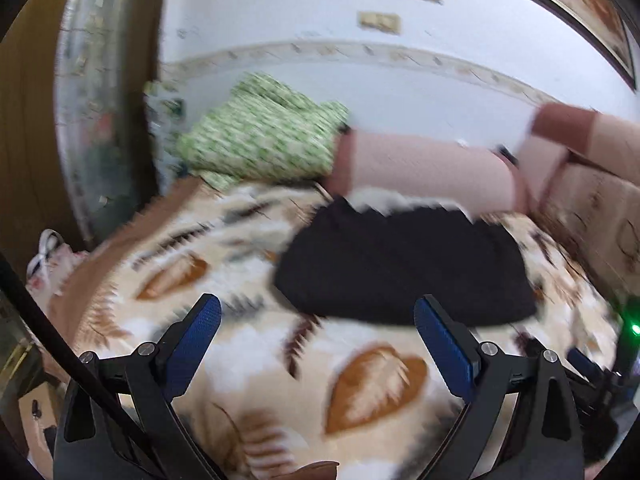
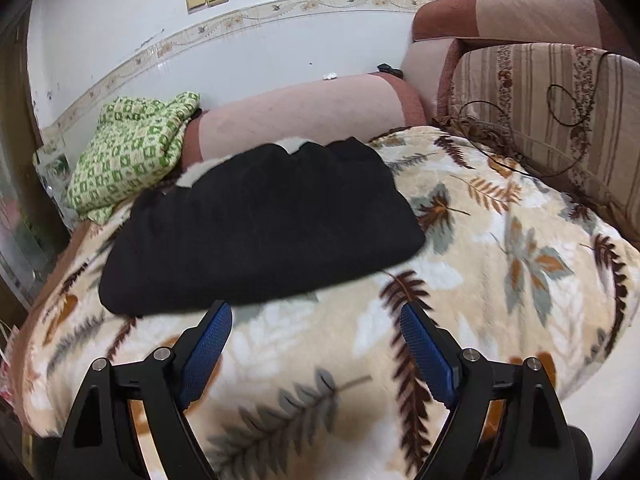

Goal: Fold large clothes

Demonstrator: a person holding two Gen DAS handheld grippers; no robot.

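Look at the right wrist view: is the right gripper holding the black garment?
No. The right gripper hangs open above the leaf-print blanket, short of the black garment.

From my left wrist camera the picture is smeared with motion blur. My left tool (image 1: pixel 318 316) has its blue-padded fingers (image 1: pixel 198 344) spread wide with nothing between them, hanging above the leaf-patterned blanket (image 1: pixel 224 276) on the sofa. Ahead of the tool lies the black garment (image 1: pixel 400 268), folded into a compact dark slab on the blanket, a strip of white fabric showing at its far edge. Beyond it I see the pink sofa armrest (image 1: pixel 424 172), and a green-and-white patterned cloth (image 1: pixel 264 136) bunched against the white wall (image 1: pixel 400 92).
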